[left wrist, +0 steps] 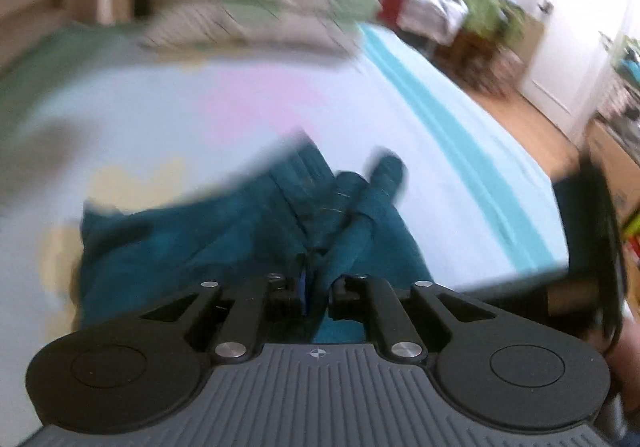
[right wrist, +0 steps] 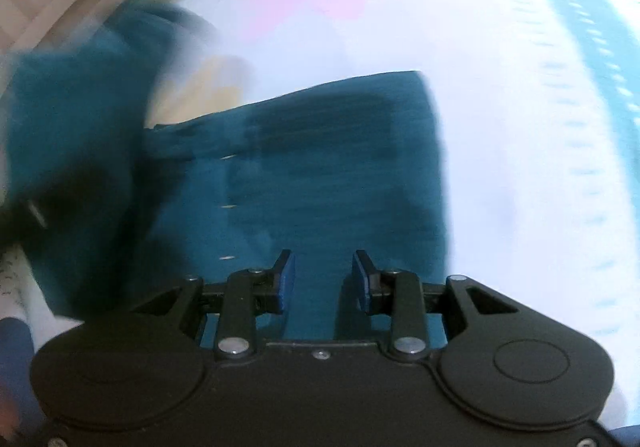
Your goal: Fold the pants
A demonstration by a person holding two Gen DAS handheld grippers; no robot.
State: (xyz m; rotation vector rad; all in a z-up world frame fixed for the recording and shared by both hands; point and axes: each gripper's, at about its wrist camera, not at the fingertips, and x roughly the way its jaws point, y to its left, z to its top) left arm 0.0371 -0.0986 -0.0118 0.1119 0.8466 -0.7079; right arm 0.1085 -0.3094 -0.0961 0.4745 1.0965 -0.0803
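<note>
Left wrist view: the left gripper point(left wrist: 316, 297) has its jaws drawn nearly together on a bunched fold of the teal pants point(left wrist: 224, 231), which trail away from it in a rumpled heap across the bed sheet point(left wrist: 440, 151), with stacked pillows point(left wrist: 256, 7) beyond. The frame is blurred, and no tidy fold shows here.

Right wrist view: the right gripper point(right wrist: 324, 281) hangs over a flatter panel of the teal pants point(right wrist: 320, 159), its jaws about half open and gripping nothing, blue pads point(right wrist: 289, 279) clear of the cloth. Judging by this, folding is at an early stage: one part lies smooth, the rest still has to be laid over and squared.
</note>
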